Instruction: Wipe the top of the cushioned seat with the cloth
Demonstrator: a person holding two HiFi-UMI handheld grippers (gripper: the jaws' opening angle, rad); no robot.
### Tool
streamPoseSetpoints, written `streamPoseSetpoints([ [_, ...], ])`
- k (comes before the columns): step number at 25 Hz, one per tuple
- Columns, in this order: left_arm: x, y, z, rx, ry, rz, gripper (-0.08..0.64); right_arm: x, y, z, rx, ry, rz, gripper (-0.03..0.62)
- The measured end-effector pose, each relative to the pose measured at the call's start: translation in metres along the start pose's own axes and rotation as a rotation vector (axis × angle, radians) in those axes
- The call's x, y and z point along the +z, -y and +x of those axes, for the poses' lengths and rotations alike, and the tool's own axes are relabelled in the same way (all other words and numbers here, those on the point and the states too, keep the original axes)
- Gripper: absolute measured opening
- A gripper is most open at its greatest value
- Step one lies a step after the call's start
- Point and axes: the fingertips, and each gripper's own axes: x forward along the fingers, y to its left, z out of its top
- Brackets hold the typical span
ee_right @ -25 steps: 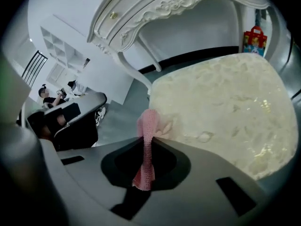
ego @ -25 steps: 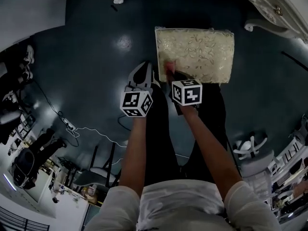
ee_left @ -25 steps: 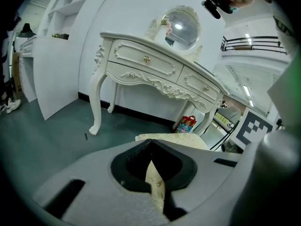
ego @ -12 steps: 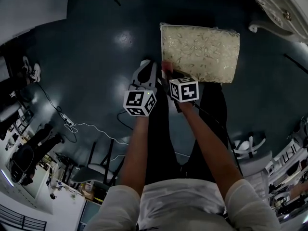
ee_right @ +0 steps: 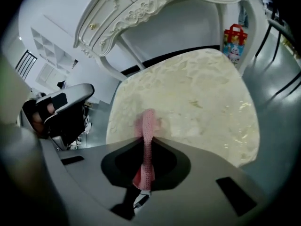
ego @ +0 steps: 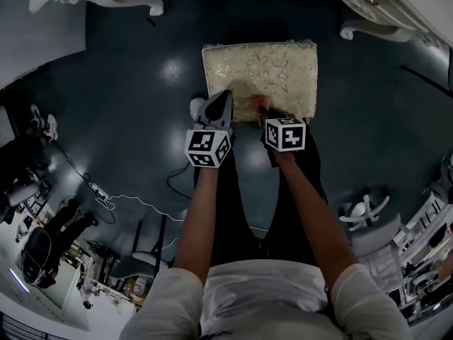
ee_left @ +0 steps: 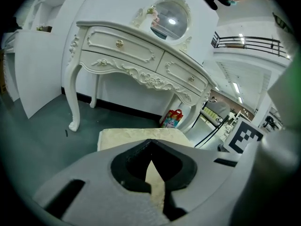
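The cushioned seat (ego: 260, 76) is a cream, leaf-patterned stool on the dark floor just ahead of my legs. My right gripper (ego: 265, 113) is over the seat's front edge, shut on a pink cloth (ego: 257, 105) that lies on the cushion. In the right gripper view the cloth (ee_right: 146, 140) runs as a narrow strip out of the closed jaws onto the seat (ee_right: 197, 98). My left gripper (ego: 221, 103) hovers at the seat's front left corner, shut and holding nothing. The left gripper view shows the seat (ee_left: 127, 134) beyond the jaws.
A white carved dressing table (ego: 382, 6) with a round mirror (ee_left: 170, 20) stands just behind the seat. A red bag (ee_right: 233, 34) sits under it. A white cable (ego: 120, 190) trails on the floor at left, and a chair (ego: 368, 218) stands at right.
My right gripper has slid the pink cloth rightward along the seat's front part, away from the left corner. The left gripper has stayed beside the front left corner.
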Motion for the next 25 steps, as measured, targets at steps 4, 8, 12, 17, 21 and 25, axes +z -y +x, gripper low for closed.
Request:
streamPoseSetpoints([
  [4, -0.005, 0.041, 0.023, -0.054, -0.024, 0.018, 0.012, 0.001, 0.052, -0.03, -0.063, 0.029, 0.056, 0.031],
  [8, -0.008, 0.079, 0.042, -0.111, -0.038, 0.044, 0.012, 0.002, 0.09, -0.053, -0.113, 0.056, 0.085, 0.032],
  [12, -0.01, 0.099, 0.053, -0.129, -0.037, 0.06, 0.012, 0.002, 0.117, -0.067, -0.167, 0.079, 0.089, 0.031],
  [17, -0.013, 0.11, 0.05, -0.136, -0.031, 0.06, 0.012, -0.002, 0.157, -0.082, -0.228, 0.115, 0.16, 0.031],
  [21, -0.012, 0.102, 0.037, -0.125, -0.017, 0.048, 0.012, -0.006, 0.179, -0.087, -0.282, 0.105, 0.199, 0.031],
  [25, -0.001, 0.062, 0.01, -0.035, 0.021, -0.02, 0.012, 0.0, 0.154, -0.09, -0.264, 0.116, 0.173, 0.031],
])
